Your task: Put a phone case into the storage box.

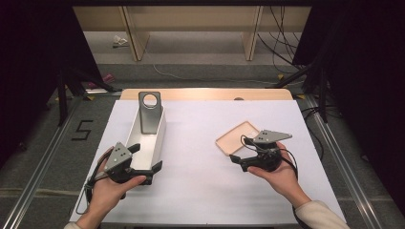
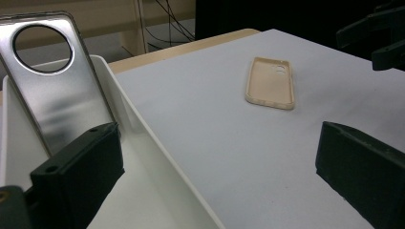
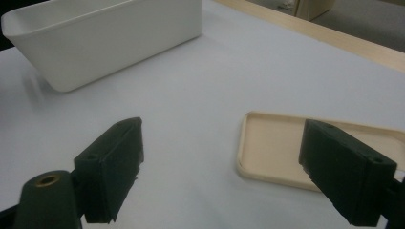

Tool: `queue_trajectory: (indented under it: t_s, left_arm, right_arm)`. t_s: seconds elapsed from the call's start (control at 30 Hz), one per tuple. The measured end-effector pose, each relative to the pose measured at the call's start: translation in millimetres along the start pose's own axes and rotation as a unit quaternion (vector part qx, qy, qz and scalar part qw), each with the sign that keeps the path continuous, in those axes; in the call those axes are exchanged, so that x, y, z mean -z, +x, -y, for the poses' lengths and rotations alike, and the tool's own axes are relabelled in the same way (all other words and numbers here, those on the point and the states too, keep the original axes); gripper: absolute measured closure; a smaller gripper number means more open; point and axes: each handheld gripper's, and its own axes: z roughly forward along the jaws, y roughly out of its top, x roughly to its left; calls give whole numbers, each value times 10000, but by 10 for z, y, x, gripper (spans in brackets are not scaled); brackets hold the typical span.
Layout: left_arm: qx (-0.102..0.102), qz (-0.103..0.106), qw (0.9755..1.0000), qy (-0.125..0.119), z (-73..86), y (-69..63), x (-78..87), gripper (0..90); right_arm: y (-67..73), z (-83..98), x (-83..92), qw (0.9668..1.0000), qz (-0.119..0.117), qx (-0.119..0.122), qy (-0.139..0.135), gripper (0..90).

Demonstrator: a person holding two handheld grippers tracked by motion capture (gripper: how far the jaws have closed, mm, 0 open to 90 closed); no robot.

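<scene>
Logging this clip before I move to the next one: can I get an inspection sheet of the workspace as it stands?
Surface: white sheet over a wooden table; no marks seen.
Job's things: white bin at left with a silver phone case leaning upright inside; beige phone case lying open side up at right.
Clutter: nothing seen on the sheet.
Grippers: left gripper open, one jaw over the bin, the other outside it; right gripper open, one jaw over the beige case.
Cables: one trails from each gripper; more on the floor beyond the table.
Surroundings: wooden shelving, dark curtains, a "5" marked on the floor.
</scene>
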Motion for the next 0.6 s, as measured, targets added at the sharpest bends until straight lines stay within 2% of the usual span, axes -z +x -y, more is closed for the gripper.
queue_trajectory:
  t_s: [0.13,0.27,0.4,0.5,0.6]
  left_arm:
    - [-6,3,10000,6,9,-5,-14,19]
    - [-43,-14,10000,-24,14,10,-17,25]
    - [-151,-36,9998,-91,4,39,-36,26]
    - [-178,-44,9998,-119,9,51,-59,27]
    - [-300,-26,9995,-130,14,58,-77,27]
  right_arm:
    - [-21,-13,-43,9999,50,-33,91,176]
    - [-36,-41,-100,9998,105,-83,149,249]
    - [-40,-59,-137,9997,168,-22,187,256]
    - [-57,-64,-132,9996,206,-75,150,256]
    - [-81,-68,-145,9995,243,-93,179,256]
